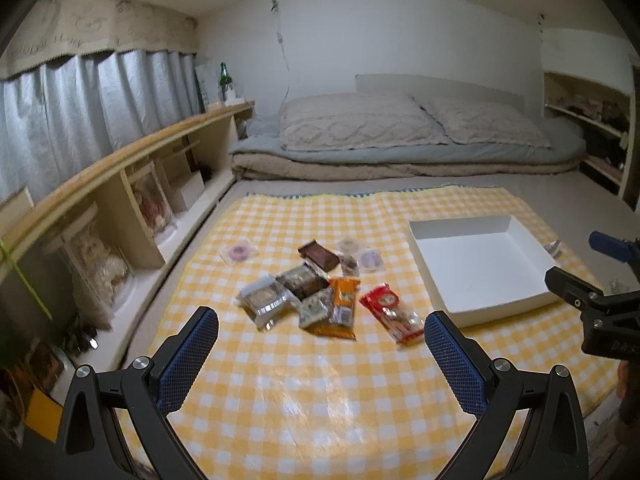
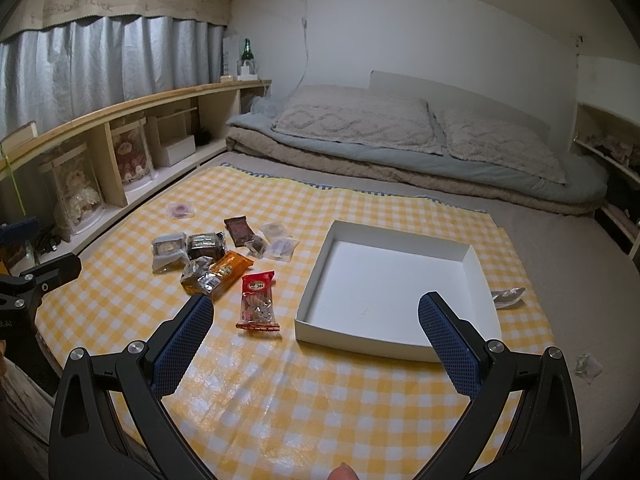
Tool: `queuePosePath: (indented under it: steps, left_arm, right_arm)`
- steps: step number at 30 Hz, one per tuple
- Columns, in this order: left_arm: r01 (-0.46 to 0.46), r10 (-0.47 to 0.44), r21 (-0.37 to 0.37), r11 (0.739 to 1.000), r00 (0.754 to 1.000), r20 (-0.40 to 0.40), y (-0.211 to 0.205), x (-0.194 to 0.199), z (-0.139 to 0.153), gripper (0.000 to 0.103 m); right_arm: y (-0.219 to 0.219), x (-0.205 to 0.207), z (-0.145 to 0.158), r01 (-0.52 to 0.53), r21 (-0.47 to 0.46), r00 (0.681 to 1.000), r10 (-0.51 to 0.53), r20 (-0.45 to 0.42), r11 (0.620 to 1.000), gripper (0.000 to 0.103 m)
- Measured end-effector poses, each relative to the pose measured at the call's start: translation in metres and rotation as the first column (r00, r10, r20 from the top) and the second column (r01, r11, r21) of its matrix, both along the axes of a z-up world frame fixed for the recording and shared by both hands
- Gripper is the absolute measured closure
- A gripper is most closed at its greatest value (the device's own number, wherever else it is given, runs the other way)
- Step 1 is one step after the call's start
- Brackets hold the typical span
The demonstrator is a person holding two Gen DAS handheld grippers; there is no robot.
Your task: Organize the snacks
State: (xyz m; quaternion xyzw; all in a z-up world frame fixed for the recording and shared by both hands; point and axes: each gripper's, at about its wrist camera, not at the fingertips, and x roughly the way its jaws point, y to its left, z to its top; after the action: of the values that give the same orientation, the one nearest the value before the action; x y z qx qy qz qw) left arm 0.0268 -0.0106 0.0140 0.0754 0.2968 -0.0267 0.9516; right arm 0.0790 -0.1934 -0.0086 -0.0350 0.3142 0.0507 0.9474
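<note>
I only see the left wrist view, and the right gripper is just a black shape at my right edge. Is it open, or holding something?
Observer: The right gripper is open wide, with nothing between its fingers.
Operator: Is there anything to the right of the box that I'm missing?
Observer: Yes, a crumpled clear wrapper lies right of the near corner of the box. It's on the grey sheet, off the checked mat.
Operator: What is that gripper aimed at?
Observer: In its own view the red packet shows just inside its left finger, and the box fills the rest of the gap.
</note>
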Motion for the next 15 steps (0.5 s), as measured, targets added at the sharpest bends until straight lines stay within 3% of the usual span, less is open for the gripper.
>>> queuePosePath:
  steps: [5,9,15]
  left_arm:
    - [0.003,-0.003,-0.011,1.000,1.000,0.022,-0.003,0.030,0.016,0.000]
    - [-0.010,0.009,0.008,1.000,0.998,0.069,-0.003,0.060,0.025,0.000]
    - [-0.015,0.016,-0.014,1.000,0.997,0.082,-0.003,0.114,0.016,0.000]
  right_arm:
    - [-0.004,0.025,0.009,0.003,-0.008,1.000,-0.003,0.025,1.000,0.000]
    - [-0.012,0.049,0.017,-0.010,0.043,1.000,0.009,0.028,0.999,0.000]
    - [-0.010,0.091,0.016,-0.062,0.085,0.998,0.062,-0.001,0.994,0.000]
